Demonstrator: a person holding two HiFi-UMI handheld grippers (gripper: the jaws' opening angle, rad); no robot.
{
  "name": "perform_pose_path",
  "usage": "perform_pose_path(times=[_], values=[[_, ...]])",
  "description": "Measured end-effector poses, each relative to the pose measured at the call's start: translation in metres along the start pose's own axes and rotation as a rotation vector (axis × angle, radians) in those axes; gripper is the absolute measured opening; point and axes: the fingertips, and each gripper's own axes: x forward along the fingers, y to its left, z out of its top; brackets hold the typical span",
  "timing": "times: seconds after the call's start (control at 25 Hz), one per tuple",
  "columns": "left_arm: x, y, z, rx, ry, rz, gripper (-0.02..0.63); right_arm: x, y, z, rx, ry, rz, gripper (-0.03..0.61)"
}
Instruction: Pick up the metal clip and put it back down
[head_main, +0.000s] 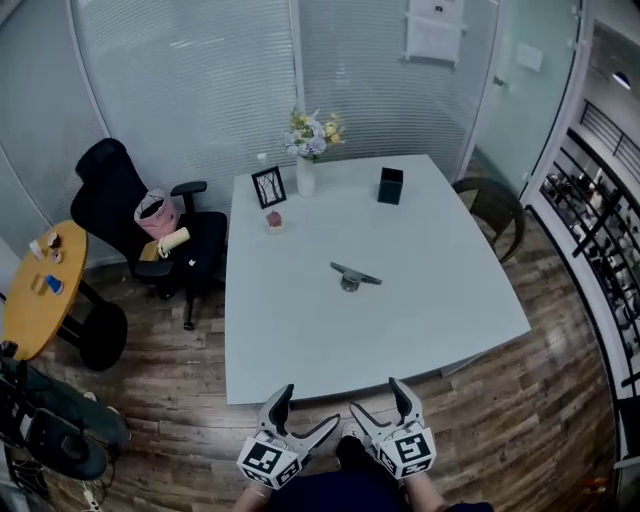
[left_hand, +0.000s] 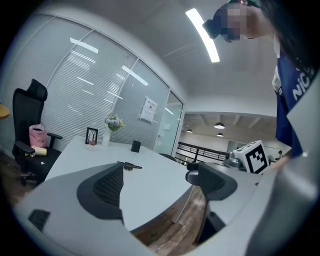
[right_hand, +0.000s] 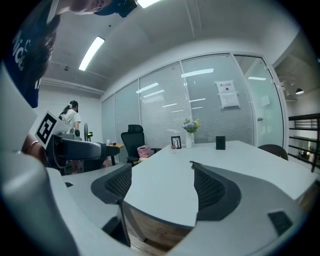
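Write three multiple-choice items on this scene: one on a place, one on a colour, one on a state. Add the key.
1. Where on the table does the metal clip lie?
A. at the near edge
B. near the middle
C. at the far-left corner

2. What colour is the box near the vase?
A. red
B. yellow
C. black

3. How do the right gripper's jaws stand?
A. apart, empty
B. shut on the clip
C. shut, empty

Key:
1 B, bare top surrounds it.
2 C, it shows black in the head view.
3 A, only table shows between them.
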Motion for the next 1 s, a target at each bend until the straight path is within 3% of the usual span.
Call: perform_pose_path(times=[0.28, 0.44, 0.56, 0.76, 1.0], values=[[0.063, 0.015, 0.009, 0.0, -0.02, 0.099, 0.463, 0.037, -0.063, 0.024, -0.055, -0.019, 0.089, 0.373], [0.084, 0.021, 0.014, 0.015, -0.02, 0.13, 0.463, 0.054, -0.078, 0.04, -0.132, -0.029, 0.148, 0.365], [0.093, 0.026, 0.014, 0.042, 0.01, 0.131, 0.463, 0.066, -0.086, 0.051, -0.157, -0.038, 0.145, 0.364], [0.102, 0.044, 0.021, -0.014, -0.012, 0.141, 0.463, 0.089, -0.101, 0.062, -0.16, -0.046, 0.122, 0.354], [0.114, 0.051, 0.028, -0.013, 0.019, 0.089, 0.46, 0.127, -0.131, 0.08, -0.23, -0.026, 0.083, 0.345]])
